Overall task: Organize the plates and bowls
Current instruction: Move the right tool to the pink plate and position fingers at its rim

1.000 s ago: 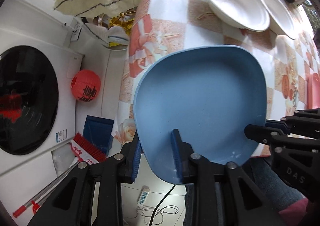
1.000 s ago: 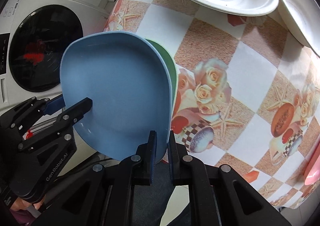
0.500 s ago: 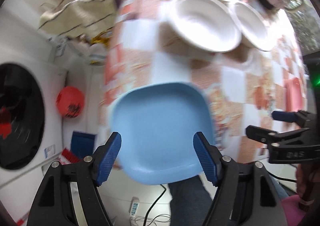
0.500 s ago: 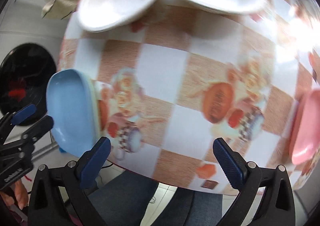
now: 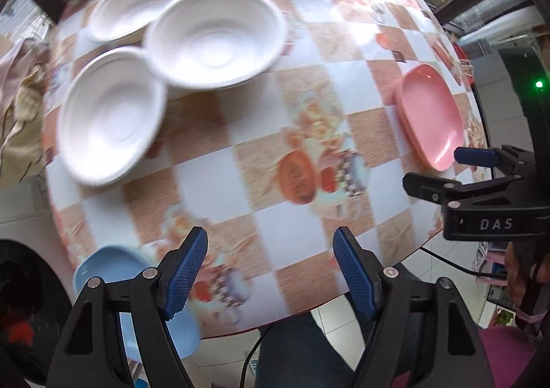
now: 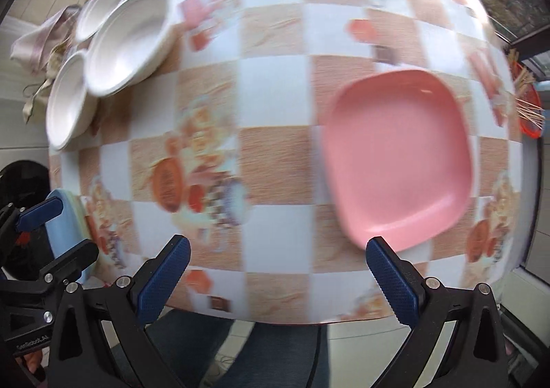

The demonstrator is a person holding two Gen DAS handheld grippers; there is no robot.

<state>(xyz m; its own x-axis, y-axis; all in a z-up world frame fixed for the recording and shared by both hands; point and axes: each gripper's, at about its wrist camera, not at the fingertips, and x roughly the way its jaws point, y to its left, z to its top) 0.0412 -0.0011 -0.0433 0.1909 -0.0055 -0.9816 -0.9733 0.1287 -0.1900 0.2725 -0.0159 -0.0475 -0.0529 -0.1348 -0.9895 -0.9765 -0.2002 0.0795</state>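
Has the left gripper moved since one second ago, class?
Yes. The left gripper, open now, has let go of the blue plate at the table edge and swung right, toward the pink plate.

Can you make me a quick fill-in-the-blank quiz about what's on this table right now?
1. The number of white bowls grouped on the table is ____.
2. The plate ahead of the right gripper is colored ____.
3. Both the right gripper and the left gripper have their jaws ____.
4. The blue plate sits at the table's ____ edge, by the left gripper.

Answers: three; pink; open; near
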